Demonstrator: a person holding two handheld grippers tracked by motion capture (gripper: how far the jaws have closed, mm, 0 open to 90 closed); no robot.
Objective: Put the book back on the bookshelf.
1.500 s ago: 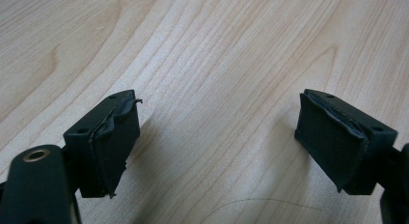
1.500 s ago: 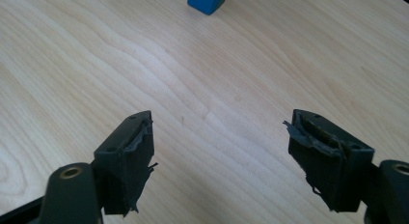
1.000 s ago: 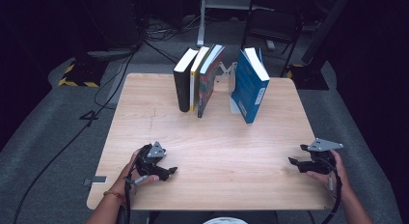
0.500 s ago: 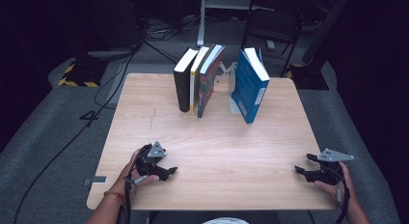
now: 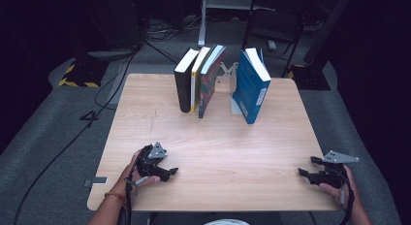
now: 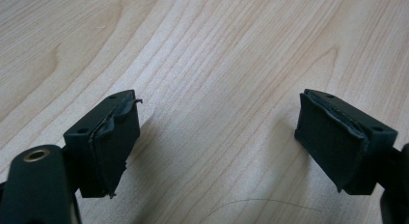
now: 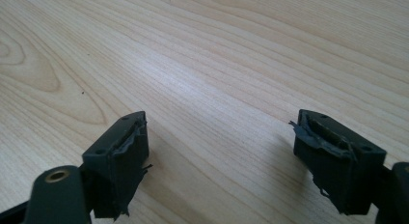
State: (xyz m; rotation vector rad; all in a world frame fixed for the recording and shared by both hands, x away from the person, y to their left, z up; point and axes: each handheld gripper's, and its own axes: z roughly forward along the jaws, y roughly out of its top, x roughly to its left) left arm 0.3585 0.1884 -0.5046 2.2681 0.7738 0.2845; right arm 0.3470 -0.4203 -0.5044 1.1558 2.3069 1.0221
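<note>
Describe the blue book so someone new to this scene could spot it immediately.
Start at the far edge of the wooden table, where books stand upright. Three stand packed together at the left; the blue book stands alone to their right, across a gap, leaning and showing a bright blue cover.

- A dim lab or recording studio: a light wooden square table stands on grey carpet.
- Behind the table: loose black cables and a white metal stand.
- Left of it: yellow-and-black hazard tape.

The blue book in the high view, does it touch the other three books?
No, the blue book stands apart at the right, with a gap of bare table between it and the three books.
</note>
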